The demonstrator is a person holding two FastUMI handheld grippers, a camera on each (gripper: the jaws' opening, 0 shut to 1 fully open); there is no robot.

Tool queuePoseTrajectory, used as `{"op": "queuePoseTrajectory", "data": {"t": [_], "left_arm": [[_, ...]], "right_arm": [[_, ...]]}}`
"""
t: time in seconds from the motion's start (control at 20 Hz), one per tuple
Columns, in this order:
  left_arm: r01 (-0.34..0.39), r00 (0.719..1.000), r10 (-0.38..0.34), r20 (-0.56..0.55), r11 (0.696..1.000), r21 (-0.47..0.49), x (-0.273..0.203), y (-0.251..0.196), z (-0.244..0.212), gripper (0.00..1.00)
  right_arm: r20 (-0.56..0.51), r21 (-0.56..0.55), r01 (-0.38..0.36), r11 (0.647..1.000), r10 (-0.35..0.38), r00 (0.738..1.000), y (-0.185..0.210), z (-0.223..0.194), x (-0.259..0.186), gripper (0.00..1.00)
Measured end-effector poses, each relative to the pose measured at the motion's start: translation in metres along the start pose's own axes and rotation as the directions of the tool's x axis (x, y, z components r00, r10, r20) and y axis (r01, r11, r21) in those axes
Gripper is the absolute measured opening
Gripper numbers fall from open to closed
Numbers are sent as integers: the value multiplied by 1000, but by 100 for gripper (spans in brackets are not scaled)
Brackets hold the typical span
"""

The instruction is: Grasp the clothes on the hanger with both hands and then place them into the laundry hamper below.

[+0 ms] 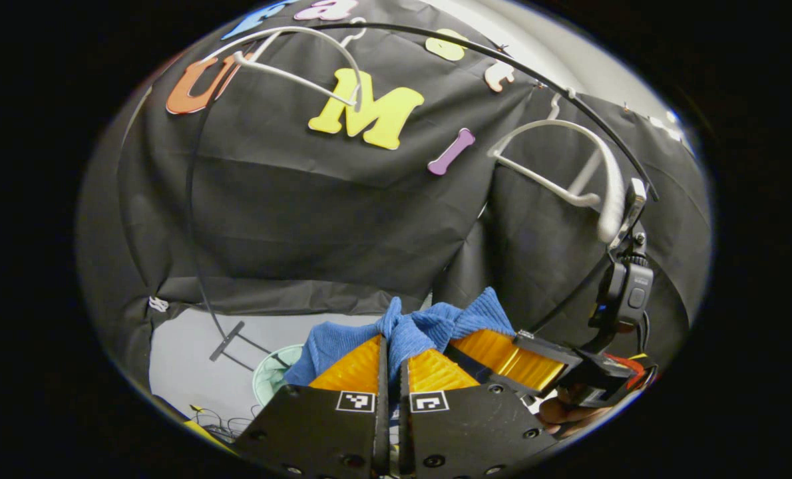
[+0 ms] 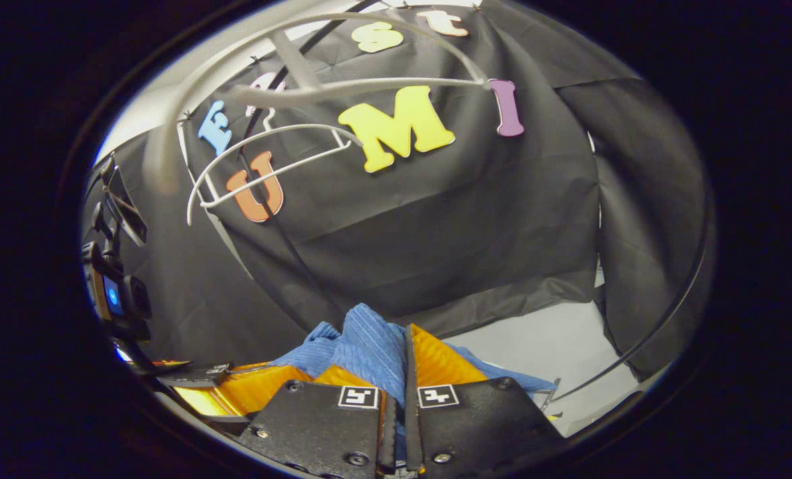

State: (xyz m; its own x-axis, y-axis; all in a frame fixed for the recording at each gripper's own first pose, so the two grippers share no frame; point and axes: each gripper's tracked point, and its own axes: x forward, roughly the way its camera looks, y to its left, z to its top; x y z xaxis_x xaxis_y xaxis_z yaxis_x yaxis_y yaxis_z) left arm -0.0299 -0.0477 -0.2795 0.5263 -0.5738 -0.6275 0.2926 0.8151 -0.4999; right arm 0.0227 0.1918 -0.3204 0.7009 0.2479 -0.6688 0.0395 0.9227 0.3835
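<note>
Above both grippers, a thin black curved rail (image 1: 502,53) carries two bare white plastic hangers, one (image 1: 289,60) to the left in the left gripper view and one (image 1: 569,166) to the right, close to the other gripper's camera mount. In the right gripper view the nearer white hanger (image 2: 343,83) is blurred and crosses the top of the scene; the farther one (image 2: 263,166) hangs before the black cloth wall (image 2: 436,219). Below, in the left gripper view, a pale floor (image 1: 183,359) shows a round pale-green laundry hamper (image 1: 273,376) at lower left, partly hidden by the cloth and the fingers, beside a black stand foot (image 1: 226,340). The task item — a blue ribbed knitted garment (image 1: 409,329) — is off the hangers, bunched between the two grippers above the floor. The left gripper (image 1: 391,372) is closed to a narrow slit with blue fabric pinched at its tips. The right gripper (image 2: 396,372) is likewise nearly closed, with a fold of the blue garment (image 2: 369,346) pressed between its fingers. In the left gripper view the right gripper (image 1: 502,352) sits just beside, touching the same cloth, with part of a hand (image 1: 562,412) behind it.
</note>
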Motion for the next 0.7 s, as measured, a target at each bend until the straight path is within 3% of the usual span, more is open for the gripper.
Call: {"op": "queuePoseTrajectory", "data": {"t": [0.05,0.2,0.25,0.35,0.45,0.5,0.7], "left_arm": [[-10,1000,10,-2,1000,6,4,5,-2,5],[-36,999,36,-18,999,19,18,17,-7,5],[-44,999,44,-25,999,21,23,19,-10,10],[-57,998,58,-38,998,24,32,23,-20,5],[-74,995,74,-59,997,10,41,31,-28,10],[-83,994,83,-66,997,5,47,38,-33,5],[-149,982,143,-124,988,-45,53,57,-58,5]], "right_arm": [[-6,3,8,1000,-8,1000,-2,-3,5,9],[-35,-2,24,1000,-24,999,-8,-13,20,9],[-38,-5,34,999,-34,999,-11,-14,22,9],[-53,-15,45,999,-46,998,-18,-20,32,9],[-75,-20,53,998,-55,996,-24,-31,41,9],[-90,-20,63,998,-64,994,-29,-38,46,8],[-151,-47,129,991,-135,979,-52,-66,62,8]]}}
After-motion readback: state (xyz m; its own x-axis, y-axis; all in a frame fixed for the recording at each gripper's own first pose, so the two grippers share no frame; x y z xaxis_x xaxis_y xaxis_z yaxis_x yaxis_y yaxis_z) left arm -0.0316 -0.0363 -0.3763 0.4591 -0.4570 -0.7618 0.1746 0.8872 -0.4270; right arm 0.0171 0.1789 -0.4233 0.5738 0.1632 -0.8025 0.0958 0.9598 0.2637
